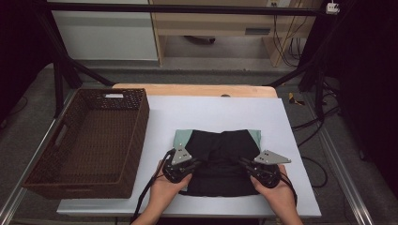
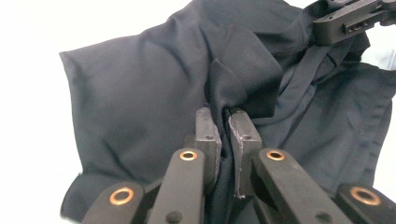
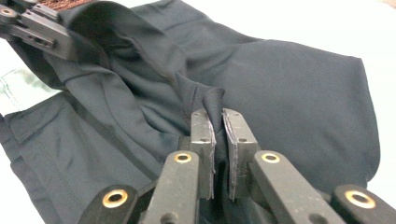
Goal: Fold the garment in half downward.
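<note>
A black garment (image 1: 220,140) lies crumpled on the white sheet (image 1: 211,110), near the person's edge of the table. A pale green cloth (image 1: 180,138) peeks out beneath it at the far corners. My left gripper (image 1: 199,163) is at the garment's left side, shut on a pinched fold of the black fabric (image 2: 140,102), which rises between its pads (image 2: 208,133). At the right side, my right gripper (image 1: 240,161) is shut on another raised fold of the black fabric (image 3: 299,93), clamped between its pads (image 3: 236,135). Both grippers point inward toward each other.
A brown woven basket (image 1: 139,136) with nothing in it stands to the left of the sheet. The wooden table edge (image 1: 197,89) shows at the far side. Black frame posts and cables stand beyond and to the right of the table.
</note>
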The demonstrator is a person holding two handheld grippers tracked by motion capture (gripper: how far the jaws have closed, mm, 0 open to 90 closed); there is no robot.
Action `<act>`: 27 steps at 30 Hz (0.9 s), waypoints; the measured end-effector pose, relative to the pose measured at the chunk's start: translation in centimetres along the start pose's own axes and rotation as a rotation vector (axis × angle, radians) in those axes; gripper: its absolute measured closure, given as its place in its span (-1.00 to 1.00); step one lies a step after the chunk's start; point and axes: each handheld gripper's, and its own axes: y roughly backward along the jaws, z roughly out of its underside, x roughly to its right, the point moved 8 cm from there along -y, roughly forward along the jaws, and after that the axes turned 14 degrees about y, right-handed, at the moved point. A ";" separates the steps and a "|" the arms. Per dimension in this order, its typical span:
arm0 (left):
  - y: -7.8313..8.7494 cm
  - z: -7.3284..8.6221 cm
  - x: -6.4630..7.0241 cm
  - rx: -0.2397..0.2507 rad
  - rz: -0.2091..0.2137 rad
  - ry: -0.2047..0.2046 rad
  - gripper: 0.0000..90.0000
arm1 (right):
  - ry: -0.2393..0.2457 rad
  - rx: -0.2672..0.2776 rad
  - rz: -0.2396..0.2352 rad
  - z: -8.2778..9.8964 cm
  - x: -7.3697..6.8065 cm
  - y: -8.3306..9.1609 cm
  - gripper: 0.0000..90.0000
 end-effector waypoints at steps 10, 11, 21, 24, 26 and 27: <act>0.3 1.7 -0.4 -0.071 0.014 0.035 0.89 | -0.024 -0.031 -0.028 1.1 0.0 0.6 0.90; 0.2 2.0 -0.3 -0.086 0.019 0.038 0.89 | -0.029 -0.041 -0.042 1.3 -0.2 0.7 0.90; 0.4 3.7 0.4 -0.143 0.029 0.012 0.88 | 0.007 -0.084 -0.075 1.9 -1.0 0.4 0.90; 0.2 3.9 0.5 -0.147 0.026 0.002 0.86 | 0.007 -0.089 -0.089 2.1 -1.3 0.6 0.90; 0.0 4.1 0.6 -0.157 0.027 -0.002 0.86 | 0.014 -0.103 -0.095 2.7 -1.7 0.9 0.90; 0.0 4.3 0.8 -0.167 0.028 -0.009 0.87 | 0.016 -0.110 -0.101 3.0 -1.9 1.0 0.90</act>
